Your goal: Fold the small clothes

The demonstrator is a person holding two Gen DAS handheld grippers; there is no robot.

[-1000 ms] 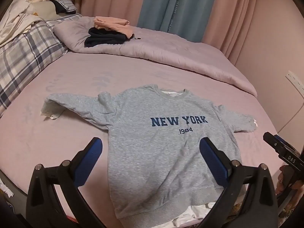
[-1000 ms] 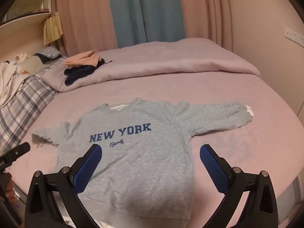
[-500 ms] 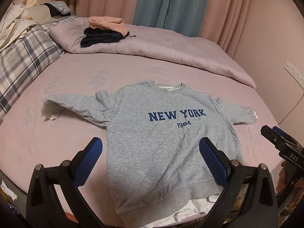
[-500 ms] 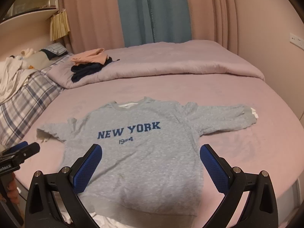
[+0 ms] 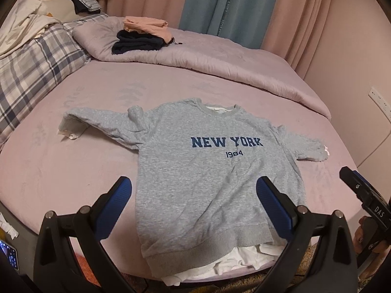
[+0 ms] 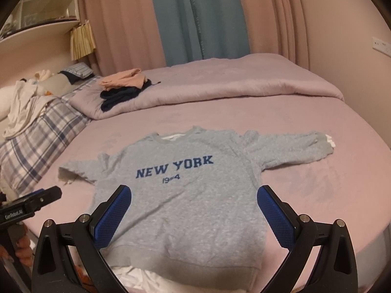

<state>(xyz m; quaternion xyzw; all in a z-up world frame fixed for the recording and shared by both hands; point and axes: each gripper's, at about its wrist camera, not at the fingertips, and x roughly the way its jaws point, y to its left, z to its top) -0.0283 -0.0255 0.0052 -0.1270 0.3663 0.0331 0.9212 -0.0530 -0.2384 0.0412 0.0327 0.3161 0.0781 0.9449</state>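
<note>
- left wrist view: the left hand-held gripper (image 5: pixel 194 196) hovers with jaws spread wide, gripping nothing, above the hem of the grey sweatshirt (image 5: pixel 210 171).
- the sweatshirt lies flat, front up, sleeves out, on the pink bed (image 5: pixel 61 171).
- the right hand-held gripper (image 6: pixel 194 204) is likewise wide apart and empty.
- folded clothes (image 5: pixel 141 36) sit on the quilt (image 5: pixel 220 61), well apart.

Dim, warm pinkish indoor light, soft shadows, no glare. Strong fisheye bending with black corners. Right wrist view softer, slightly blurred; left sharper.
</note>
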